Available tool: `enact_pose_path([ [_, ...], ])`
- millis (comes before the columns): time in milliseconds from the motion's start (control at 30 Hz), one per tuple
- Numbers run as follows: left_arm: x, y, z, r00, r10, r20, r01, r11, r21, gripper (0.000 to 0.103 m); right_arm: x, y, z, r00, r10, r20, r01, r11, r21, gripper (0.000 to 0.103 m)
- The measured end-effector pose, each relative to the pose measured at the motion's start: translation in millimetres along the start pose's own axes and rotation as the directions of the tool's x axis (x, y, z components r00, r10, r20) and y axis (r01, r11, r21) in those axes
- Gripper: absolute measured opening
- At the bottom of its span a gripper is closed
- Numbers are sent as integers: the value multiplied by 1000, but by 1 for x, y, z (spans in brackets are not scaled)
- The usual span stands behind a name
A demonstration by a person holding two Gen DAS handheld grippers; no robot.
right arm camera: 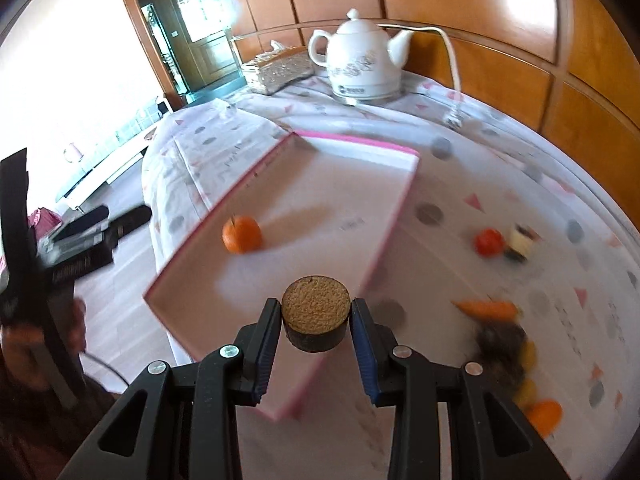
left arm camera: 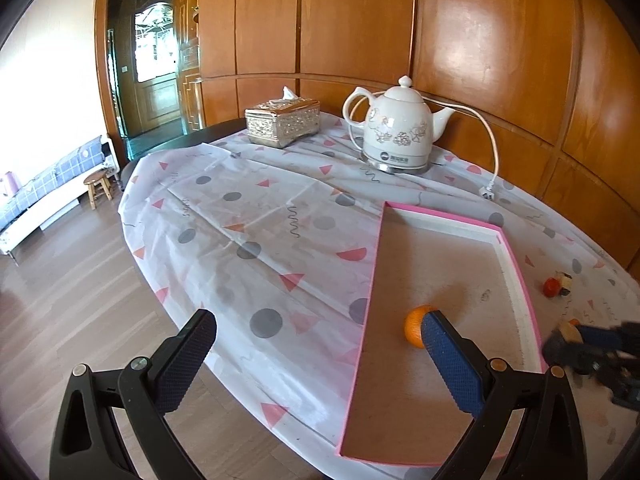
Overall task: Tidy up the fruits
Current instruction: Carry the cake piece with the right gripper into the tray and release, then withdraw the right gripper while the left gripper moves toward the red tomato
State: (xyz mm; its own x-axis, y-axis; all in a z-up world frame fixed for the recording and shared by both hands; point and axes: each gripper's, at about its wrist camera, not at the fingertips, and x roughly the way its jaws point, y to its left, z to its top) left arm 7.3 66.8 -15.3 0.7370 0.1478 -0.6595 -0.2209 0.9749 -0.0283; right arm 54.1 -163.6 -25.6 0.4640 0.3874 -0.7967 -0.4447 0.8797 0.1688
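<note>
1 orange (right arm camera: 241,234) lies in the tray (right arm camera: 360,142); right gripper (right arm camera: 315,322) clamps a brown slice, maybe kiwi (right arm camera: 315,312), left gripper (left arm camera: 316,354) gapes empty, several pieces (right arm camera: 489,241) wait right

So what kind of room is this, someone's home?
Most likely a home living or dining room. A round table under a patterned tablecloth carries a white electric kettle and a tissue box, with wood-panelled walls behind it and a cushioned bench near the doorway.

fruit pile (right arm camera: 516,352) blurred; left finger (left arm camera: 448,356) half-hides orange (left arm camera: 416,326).
</note>
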Motion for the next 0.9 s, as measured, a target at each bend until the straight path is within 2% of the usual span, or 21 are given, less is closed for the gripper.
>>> enact_pose_path([
  [167, 0, 2, -1, 1000, 14, 4, -14, 1000, 2, 103, 31, 19, 23, 1000, 3, -28, -4, 1000, -20, 36],
  [400, 1, 8, -1, 1000, 8, 1, -8, 1000, -10, 103, 66, 26, 41, 997, -51, -65, 50, 999, -18, 36],
  [600, 1, 6, -1, 1000, 2, -3, -3, 1000, -10, 103, 51, 28, 40, 998, -60, -22, 59, 998, -33, 42],
  [900, -3, 1, -2, 1000, -30, -9, 30, 1000, 2, 103, 18, 15, 21, 993, -120, 14, 121, 992, -38, 43],
])
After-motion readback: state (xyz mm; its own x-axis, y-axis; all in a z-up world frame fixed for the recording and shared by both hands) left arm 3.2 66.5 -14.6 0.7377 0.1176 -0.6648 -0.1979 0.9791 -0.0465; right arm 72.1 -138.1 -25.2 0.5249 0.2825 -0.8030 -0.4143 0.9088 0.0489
